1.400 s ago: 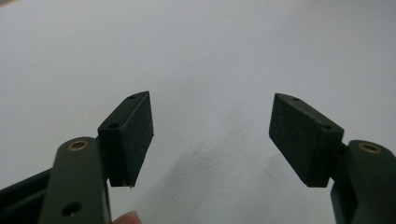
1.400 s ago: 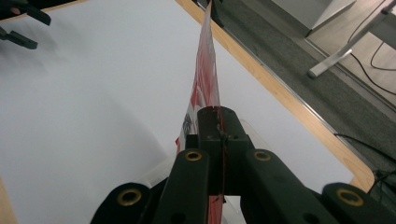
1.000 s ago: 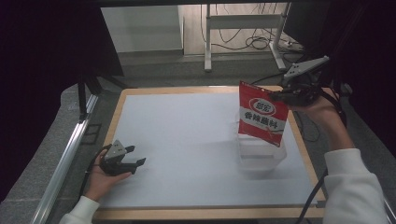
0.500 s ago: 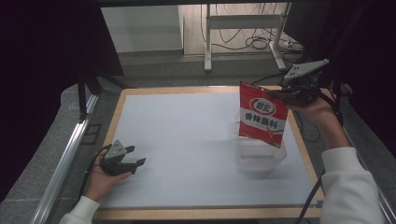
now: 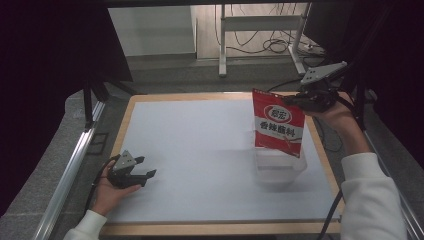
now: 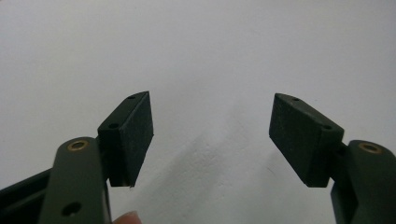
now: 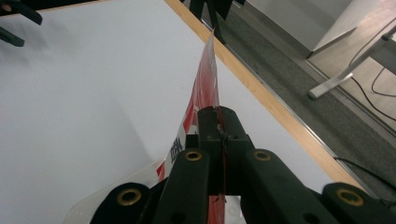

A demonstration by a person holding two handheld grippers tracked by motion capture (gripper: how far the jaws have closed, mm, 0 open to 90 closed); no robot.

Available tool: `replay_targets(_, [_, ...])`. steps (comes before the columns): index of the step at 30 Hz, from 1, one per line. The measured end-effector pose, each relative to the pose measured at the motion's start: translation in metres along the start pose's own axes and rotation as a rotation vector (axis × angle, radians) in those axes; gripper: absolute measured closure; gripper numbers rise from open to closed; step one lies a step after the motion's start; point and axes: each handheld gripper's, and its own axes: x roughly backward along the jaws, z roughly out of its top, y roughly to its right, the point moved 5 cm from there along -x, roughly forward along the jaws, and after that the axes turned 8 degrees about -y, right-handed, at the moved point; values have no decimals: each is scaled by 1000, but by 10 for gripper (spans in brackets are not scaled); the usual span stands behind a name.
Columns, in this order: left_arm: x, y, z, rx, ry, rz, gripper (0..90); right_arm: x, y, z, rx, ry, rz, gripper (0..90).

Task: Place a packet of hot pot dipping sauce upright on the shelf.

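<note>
Closest to the person, at the near left of the white surface (image 5: 200, 150), the left hand (image 5: 107, 192) rests on the sheet with the left gripper (image 5: 142, 172) lying low and pointing toward the right. In the left gripper view its two dark fingers (image 6: 133, 133) stand well apart with bare white sheet between them, and a fingertip of the hand peeks in at the bottom edge.

Farther in, on the right half of the surface, sits a clear plastic container (image 5: 277, 170), open at the top. A red snack pouch (image 5: 277, 125) with white lettering hangs upright over it, its lower edge at or just inside the container's rim; I cannot tell whether it touches.

The pouch is held at its upper right corner by the right gripper (image 5: 295, 100), raised above the surface in the right hand (image 5: 340, 112), a white sleeve (image 5: 372, 200) trailing back to the near edge. In the right gripper view the fingers are closed tight together on the pouch's thin top edge, the pouch seen edge-on.

Beyond the surface's wooden border (image 5: 190, 96) lie grey floor (image 5: 165, 75), white table legs (image 5: 260, 30) and loose cables (image 5: 272, 46).
</note>
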Motion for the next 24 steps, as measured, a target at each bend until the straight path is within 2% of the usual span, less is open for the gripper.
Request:
replay_targets(4, [-1, 1, 0, -1, -3, 1, 301, 1, 1, -2, 5, 16, 7, 889])
replay_targets(10, [0, 2, 1, 1, -1, 2, 301, -1, 1, -14, 12, 46, 12, 889])
replay_targets(14, [0, 3, 1, -3, -4, 2, 301, -1, 1, -20, 11, 57, -2, 889])
replay_targets(18, [0, 3, 1, -5, -3, 3, 301, -4, 0, -19, 23, 58, -6, 889])
replay_targets(24, [1, 2, 1, -3, -2, 3, 302, -3, 0, -12, 24, 92, 7, 889])
